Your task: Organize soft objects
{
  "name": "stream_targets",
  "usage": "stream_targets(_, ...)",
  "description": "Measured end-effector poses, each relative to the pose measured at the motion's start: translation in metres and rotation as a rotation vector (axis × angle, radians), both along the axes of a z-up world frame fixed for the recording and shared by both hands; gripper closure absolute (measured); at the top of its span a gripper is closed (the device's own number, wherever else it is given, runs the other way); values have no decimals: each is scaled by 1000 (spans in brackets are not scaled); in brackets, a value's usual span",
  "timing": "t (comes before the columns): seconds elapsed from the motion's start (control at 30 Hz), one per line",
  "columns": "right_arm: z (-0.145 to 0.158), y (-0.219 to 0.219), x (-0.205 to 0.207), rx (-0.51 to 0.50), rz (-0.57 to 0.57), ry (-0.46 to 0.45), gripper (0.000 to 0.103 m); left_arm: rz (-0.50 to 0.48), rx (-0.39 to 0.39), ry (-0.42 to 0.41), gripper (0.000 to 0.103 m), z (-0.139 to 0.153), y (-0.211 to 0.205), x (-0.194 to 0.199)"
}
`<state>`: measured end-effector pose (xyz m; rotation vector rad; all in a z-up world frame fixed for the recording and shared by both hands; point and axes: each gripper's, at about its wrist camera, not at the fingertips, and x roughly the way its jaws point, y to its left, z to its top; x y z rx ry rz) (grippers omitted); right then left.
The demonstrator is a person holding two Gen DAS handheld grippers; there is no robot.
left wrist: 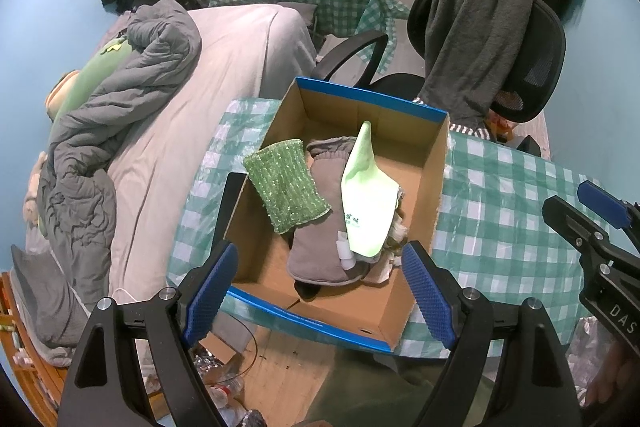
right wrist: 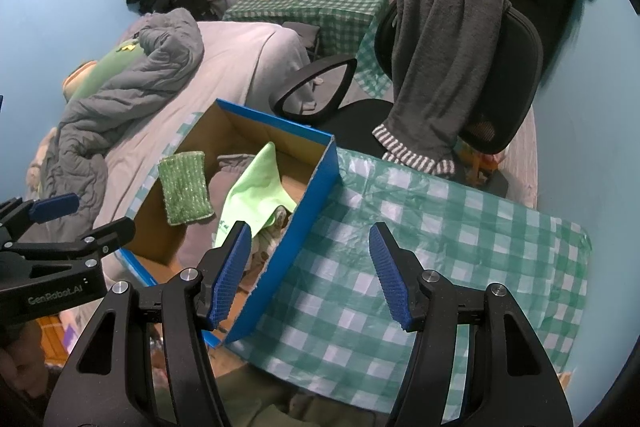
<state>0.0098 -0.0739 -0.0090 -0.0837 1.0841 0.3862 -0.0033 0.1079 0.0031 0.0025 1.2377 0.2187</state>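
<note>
The box (left wrist: 360, 163) sits on the checked table (left wrist: 500, 219), its blue rim facing up, and all the soft things visible lie inside it. In the left wrist view the left gripper (left wrist: 320, 291) hangs over the box's near edge at 6 o'clock, jaws spread wide and holding nothing. Just beyond its fingers (left wrist: 210, 287) a grey mitt (left wrist: 320, 227) lies along the box floor. A green knit cloth (left wrist: 286, 185) rests on the mitt toward 10 o'clock, leaning on the left wall. A pale green cloth (left wrist: 366, 203) drapes over the mitt's right side, one corner standing up toward 12 o'clock. Under that cloth at 5 o'clock sit some pale crumpled pieces, too hidden to name. The right gripper (left wrist: 588, 227) shows at 3 o'clock, over the table and apart from the box. In the right wrist view the right gripper (right wrist: 310, 275) is likewise released and empty, its left finger over the box's right wall and its right finger over bare table. A chair (right wrist: 500, 75) with a grey towel (right wrist: 440, 67) over its back stands at 1 o'clock, and a bed (right wrist: 240, 59) lies at 10 o'clock.
</note>
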Motion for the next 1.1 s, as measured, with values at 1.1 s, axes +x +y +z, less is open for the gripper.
stream_targets(1.1, 0, -5, -4, 2, 8, 8, 41, 1, 2, 5, 18, -1, -11, -7)
